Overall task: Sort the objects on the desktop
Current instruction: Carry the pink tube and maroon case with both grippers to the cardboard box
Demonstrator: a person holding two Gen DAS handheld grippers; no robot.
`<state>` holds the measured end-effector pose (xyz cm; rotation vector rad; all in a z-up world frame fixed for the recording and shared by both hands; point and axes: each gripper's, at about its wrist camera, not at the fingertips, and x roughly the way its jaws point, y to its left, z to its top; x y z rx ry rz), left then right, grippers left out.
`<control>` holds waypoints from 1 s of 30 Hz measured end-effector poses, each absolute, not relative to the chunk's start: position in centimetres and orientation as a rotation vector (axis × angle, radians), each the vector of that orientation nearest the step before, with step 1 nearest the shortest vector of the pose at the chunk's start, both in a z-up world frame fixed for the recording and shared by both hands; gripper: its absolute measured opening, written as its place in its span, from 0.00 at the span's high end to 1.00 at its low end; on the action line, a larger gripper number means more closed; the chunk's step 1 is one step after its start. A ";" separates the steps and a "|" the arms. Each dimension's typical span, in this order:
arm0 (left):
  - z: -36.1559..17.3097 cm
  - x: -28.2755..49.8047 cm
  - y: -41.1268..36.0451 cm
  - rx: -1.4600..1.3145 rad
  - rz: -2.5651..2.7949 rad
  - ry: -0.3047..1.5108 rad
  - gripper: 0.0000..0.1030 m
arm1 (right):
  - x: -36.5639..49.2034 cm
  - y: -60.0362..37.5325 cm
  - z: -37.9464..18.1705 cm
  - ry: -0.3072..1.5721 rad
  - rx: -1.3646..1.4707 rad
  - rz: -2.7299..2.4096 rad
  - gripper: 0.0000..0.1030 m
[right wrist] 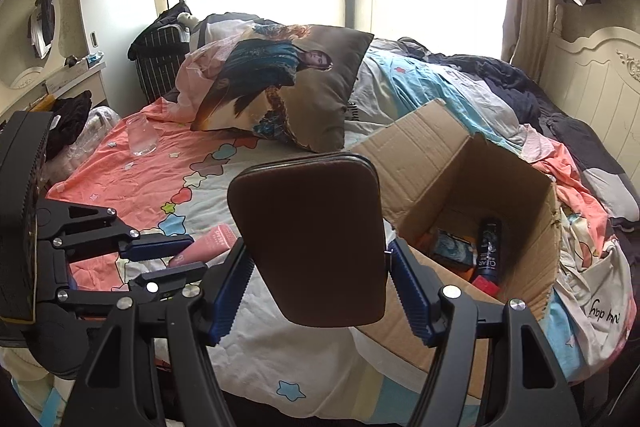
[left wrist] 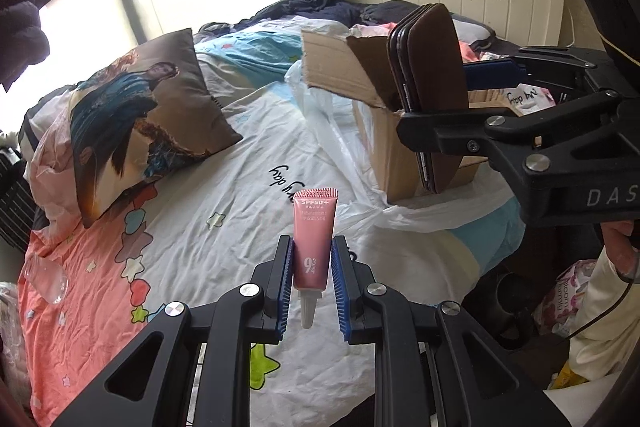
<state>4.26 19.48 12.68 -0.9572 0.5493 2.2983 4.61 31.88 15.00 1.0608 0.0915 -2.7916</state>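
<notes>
Brown leather wallet [right wrist: 316, 239] sat clamped in the right gripper [right wrist: 320, 287] beside the open cardboard box [right wrist: 516, 195], likely for dropping in; the left gripper [left wrist: 312, 287] pinched a pink sunscreen tube [left wrist: 314, 239] farther from the box.

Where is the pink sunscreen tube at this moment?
The pink sunscreen tube is clamped upright in the left gripper, above the bed sheet, left of the cardboard box.
</notes>
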 end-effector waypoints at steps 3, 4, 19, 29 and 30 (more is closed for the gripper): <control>13.2 4.8 21.1 -0.927 2.270 0.560 0.81 | 5.2 33.2 15.1 0.079 1.072 -2.816 0.37; 13.3 4.9 21.6 -0.918 2.263 0.562 0.81 | 5.4 33.6 15.2 0.071 1.073 -2.825 0.37; 15.7 5.5 27.7 -0.788 2.179 0.582 0.81 | 7.0 40.2 16.4 -0.025 1.086 -2.967 0.37; 15.9 4.7 31.3 -0.757 2.125 0.582 0.81 | 6.9 43.1 16.2 -0.072 1.082 -3.018 0.37; 16.1 4.7 31.5 -0.750 2.125 0.584 0.81 | 6.8 43.3 16.2 -0.076 1.085 -3.020 0.37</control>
